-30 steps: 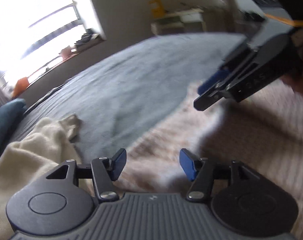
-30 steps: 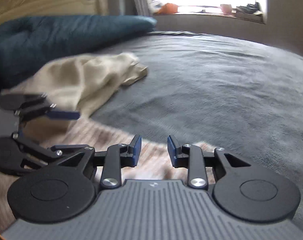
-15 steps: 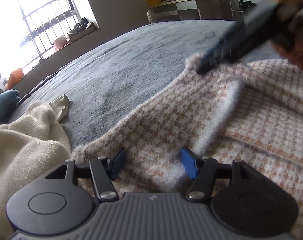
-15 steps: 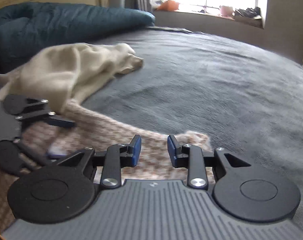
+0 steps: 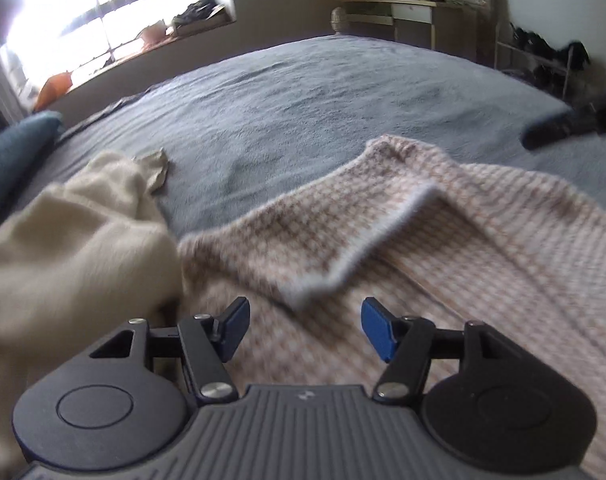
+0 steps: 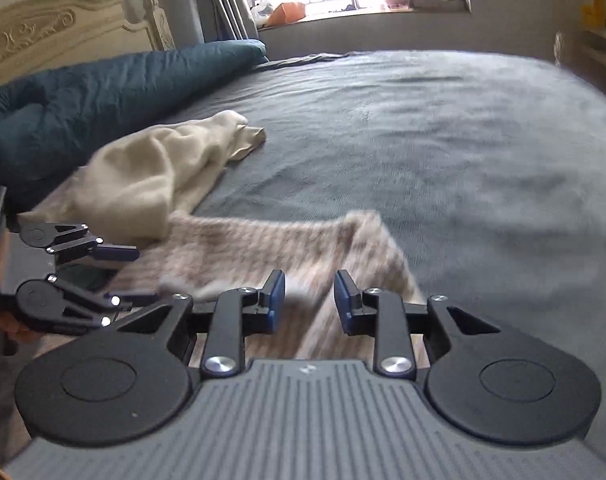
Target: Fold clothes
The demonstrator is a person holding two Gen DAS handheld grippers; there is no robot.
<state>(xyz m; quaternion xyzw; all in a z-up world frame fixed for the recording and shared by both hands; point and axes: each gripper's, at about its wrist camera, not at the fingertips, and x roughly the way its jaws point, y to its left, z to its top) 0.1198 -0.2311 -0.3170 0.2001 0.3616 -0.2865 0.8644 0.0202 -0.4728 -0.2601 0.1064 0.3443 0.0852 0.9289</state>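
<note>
A pink-and-white houndstooth knit garment (image 5: 443,240) lies spread on the grey fleece bedspread (image 5: 303,112), with one white-edged flap (image 5: 363,248) already turned back over its middle. Just beside it on the left sits a crumpled cream fleece garment (image 5: 75,240), touching its edge. The left gripper (image 5: 305,330) hovers low over the near part of the knit, jaws wide apart and holding nothing. The right gripper (image 6: 309,304) also stands parted and empty above the knit's right side.

The step in hand looks like taking a fresh hold for the next fold. To do it well, each gripper should likely come down on a single edge of the knit, pinching one layer cleanly and not the flap beneath. The left should keep clear of the cream garment so it is not dragged along. Lifting both corners evenly would keep the fold line straight.
</note>
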